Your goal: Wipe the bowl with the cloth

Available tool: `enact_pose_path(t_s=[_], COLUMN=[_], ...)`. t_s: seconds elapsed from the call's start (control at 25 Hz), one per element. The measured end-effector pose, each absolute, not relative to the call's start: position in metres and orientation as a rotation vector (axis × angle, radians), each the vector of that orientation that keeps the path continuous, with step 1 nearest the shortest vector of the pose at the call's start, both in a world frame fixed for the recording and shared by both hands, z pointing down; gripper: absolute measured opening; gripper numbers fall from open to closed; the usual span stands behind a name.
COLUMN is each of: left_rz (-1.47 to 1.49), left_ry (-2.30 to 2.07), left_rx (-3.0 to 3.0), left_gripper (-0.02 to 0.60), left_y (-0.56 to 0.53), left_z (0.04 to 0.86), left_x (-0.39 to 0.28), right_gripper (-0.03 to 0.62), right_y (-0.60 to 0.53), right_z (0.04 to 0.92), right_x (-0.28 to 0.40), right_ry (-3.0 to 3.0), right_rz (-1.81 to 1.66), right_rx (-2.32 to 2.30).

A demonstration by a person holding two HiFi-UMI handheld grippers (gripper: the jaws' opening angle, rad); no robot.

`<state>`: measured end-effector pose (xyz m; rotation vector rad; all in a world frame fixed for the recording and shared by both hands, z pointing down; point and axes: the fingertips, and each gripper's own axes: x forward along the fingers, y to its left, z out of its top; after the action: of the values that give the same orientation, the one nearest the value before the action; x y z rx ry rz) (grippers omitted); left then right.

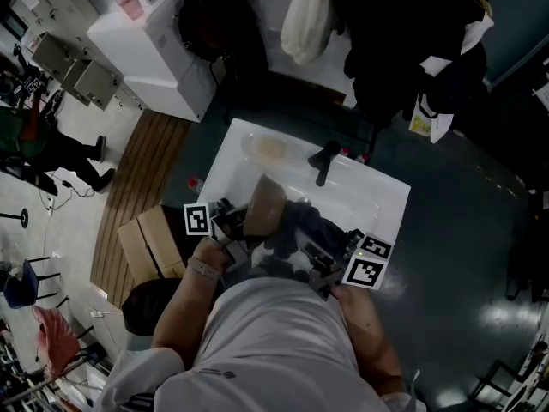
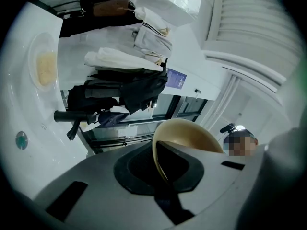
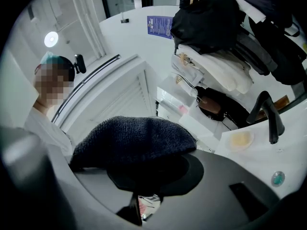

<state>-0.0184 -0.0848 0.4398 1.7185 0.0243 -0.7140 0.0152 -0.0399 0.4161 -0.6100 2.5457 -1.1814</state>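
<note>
The left hand-held gripper [image 1: 233, 227] is clamped on the rim of the tan, smooth-walled round bowl [image 1: 264, 205]. In the left gripper view the two jaws of this hand-held gripper [image 2: 161, 172] close together on the bowl's [image 2: 191, 137] thin edge. The bowl stands on edge, tipped up out of the jaws. It is held in the air on the person's side of the black lever faucet [image 1: 324, 160], left of it, over the white wash-basin counter [image 1: 382, 188].

The right hand-held gripper [image 1: 314, 261] is closed on the dark blue, coarse-knit cloth [image 1: 305, 224]. In the right gripper view its jaws [image 3: 139, 177] pinch the cloth [image 3: 135, 141], which bulges up over them in a rounded mound. The cloth is also on the person's side of the faucet, roughly in line with it. In the head view the cloth lies just beside the bowl, at the bowl's right edge. Whether the two touch cannot be told.

A pale yellow bar of soap [image 1: 268, 148] lies in a shallow round recess of the counter, left of the faucet [image 2: 76, 117] and close to it. It shows in both gripper views [image 2: 45, 69] [image 3: 241, 140]. Beyond the faucet [image 3: 268, 111], dark and white garments [image 1: 306, 15] hang in a bunch.
</note>
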Motion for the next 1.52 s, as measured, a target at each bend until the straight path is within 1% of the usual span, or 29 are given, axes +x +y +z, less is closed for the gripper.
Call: enact_pose_path(t_s=[0.4, 0.56, 0.8, 1.08, 1.52], left_rz=[-0.585, -0.516, -0.493, -0.420, -0.289], left_ry=[-0.035, -0.081, -0.138, -0.251, -0.313], left_rx=[1.780, 1.783, 1.776, 1.933, 2.152], left_gripper=[0.020, 0.020, 0.021, 0.021, 0.021], left_y=[-0.075, -0.070, -0.072, -0.076, -0.076], left_z=[0.449, 0.460, 0.466, 0.460, 0.436], left_x=[-0.006, -0.002, 0.001, -0.003, 0.002], right_gripper=[0.075, 0.075, 0.075, 0.075, 0.074], right_y=[-0.059, -0.059, -0.053, -0.045, -0.043], right_z=[0.415, 0.408, 0.408, 0.423, 0.437], right_x=[0.035, 0.042, 0.044, 0.041, 0.041], right_ry=[2.450, 2.377, 2.356, 2.378, 2.368], right_rz=[-1.182, -1.193, -1.219, -1.260, -1.304], right_rx=[-0.737, -0.718, -0.654, -0.660, -0.674])
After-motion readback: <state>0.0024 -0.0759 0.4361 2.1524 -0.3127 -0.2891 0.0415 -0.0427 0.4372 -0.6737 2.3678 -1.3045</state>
